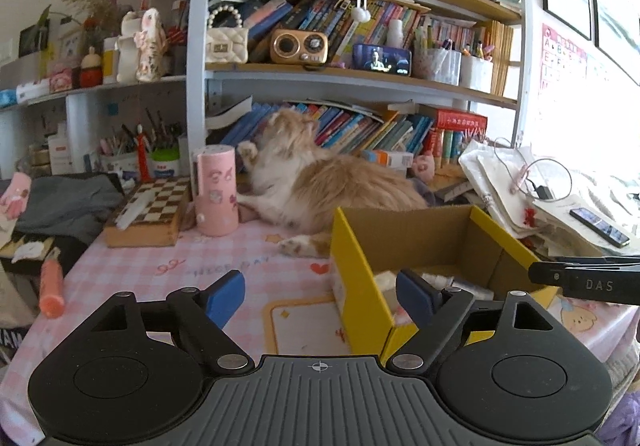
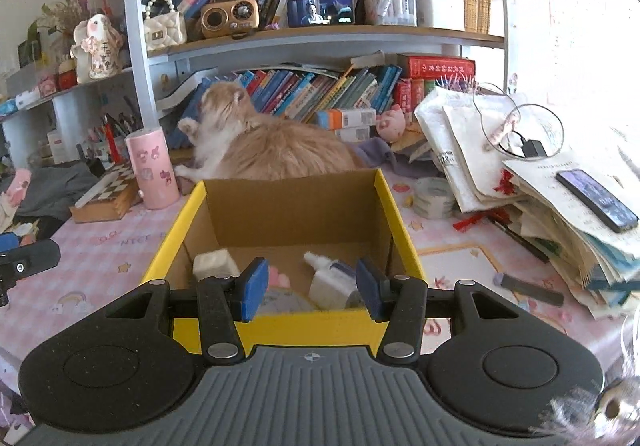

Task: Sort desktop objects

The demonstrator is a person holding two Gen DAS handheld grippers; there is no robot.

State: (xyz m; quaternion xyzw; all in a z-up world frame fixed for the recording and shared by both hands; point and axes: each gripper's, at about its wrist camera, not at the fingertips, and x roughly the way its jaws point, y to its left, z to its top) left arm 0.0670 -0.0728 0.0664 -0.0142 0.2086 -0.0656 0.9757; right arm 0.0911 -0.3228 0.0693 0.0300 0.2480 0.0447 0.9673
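A yellow cardboard box (image 1: 360,262) (image 2: 396,206) stands open on the pink checked tablecloth. Inside it lie a white block (image 2: 214,262), a white spray bottle (image 2: 328,278) and a small pink thing (image 2: 278,278). My left gripper (image 1: 320,298) is open wide and holds nothing; it straddles the box's left wall, right finger over the inside. My right gripper (image 2: 312,288) hangs over the box's near wall, jaws apart, nothing between the pads. Loose on the cloth are a tape roll (image 2: 434,198), a grey pen (image 2: 528,288) and an orange stick (image 1: 52,286).
A ginger and white cat (image 1: 320,182) (image 2: 272,150) lies behind the box, against the bookshelf. A pink cylinder (image 1: 216,190) and a chessboard case (image 1: 152,210) stand at the left. A pile of papers with a phone (image 2: 596,200) on top crowds the right.
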